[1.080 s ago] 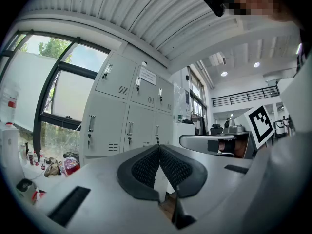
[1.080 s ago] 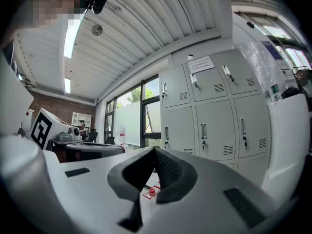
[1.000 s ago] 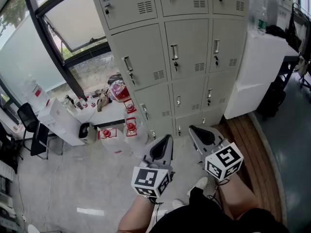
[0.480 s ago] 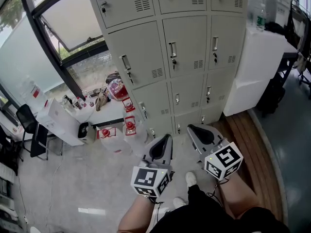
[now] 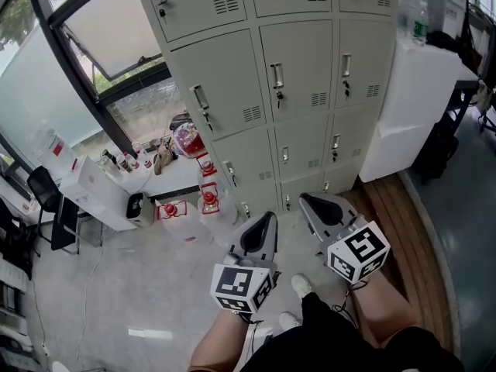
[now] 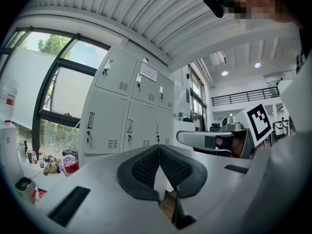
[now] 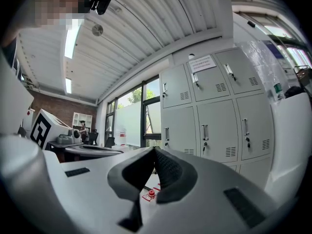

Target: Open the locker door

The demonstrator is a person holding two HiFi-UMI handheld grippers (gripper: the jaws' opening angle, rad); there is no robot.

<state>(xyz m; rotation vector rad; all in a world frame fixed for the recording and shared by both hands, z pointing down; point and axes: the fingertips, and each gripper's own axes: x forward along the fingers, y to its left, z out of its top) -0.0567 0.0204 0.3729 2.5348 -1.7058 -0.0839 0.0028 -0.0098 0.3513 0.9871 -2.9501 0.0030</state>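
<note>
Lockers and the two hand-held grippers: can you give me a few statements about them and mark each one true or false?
1. Every door of the lockers that shows is shut. True.
2. The right gripper grips a locker handle. False: the right gripper has its fingers together on nothing and is short of the doors.
3. The left gripper has its fingers closed with nothing between them. True.
4. In the head view, the window stands to the right of the lockers. False: the window is to their left; a white block stands to their right.
5. Red objects sit low by the foot of the lockers. True.
</note>
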